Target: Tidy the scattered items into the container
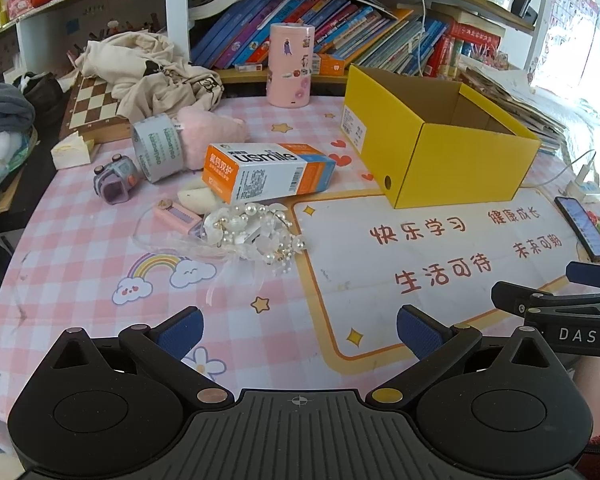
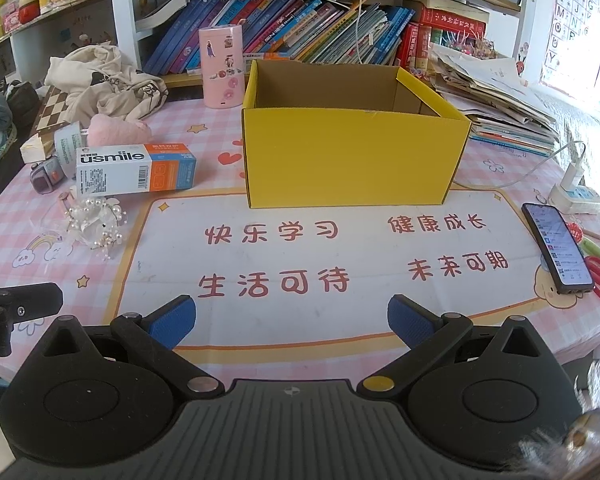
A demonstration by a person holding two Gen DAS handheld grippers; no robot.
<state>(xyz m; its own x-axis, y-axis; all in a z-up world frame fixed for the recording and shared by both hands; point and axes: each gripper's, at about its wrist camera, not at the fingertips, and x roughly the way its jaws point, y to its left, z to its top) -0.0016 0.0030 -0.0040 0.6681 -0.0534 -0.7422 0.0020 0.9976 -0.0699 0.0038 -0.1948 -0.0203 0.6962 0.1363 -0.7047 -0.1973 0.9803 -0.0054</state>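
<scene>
Both the left gripper (image 1: 300, 336) and right gripper (image 2: 291, 320) hover spread wide and empty; the left should first square its pads across the toothpaste box (image 1: 268, 172) (far left), then lift it right into the yellow box (image 2: 352, 160).

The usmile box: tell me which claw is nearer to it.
Left. The left claw, open, hovers over the mat just short of the usmile box, with the pearl bundle between them. The right claw, open, faces the yellow box, further to the right.
</scene>
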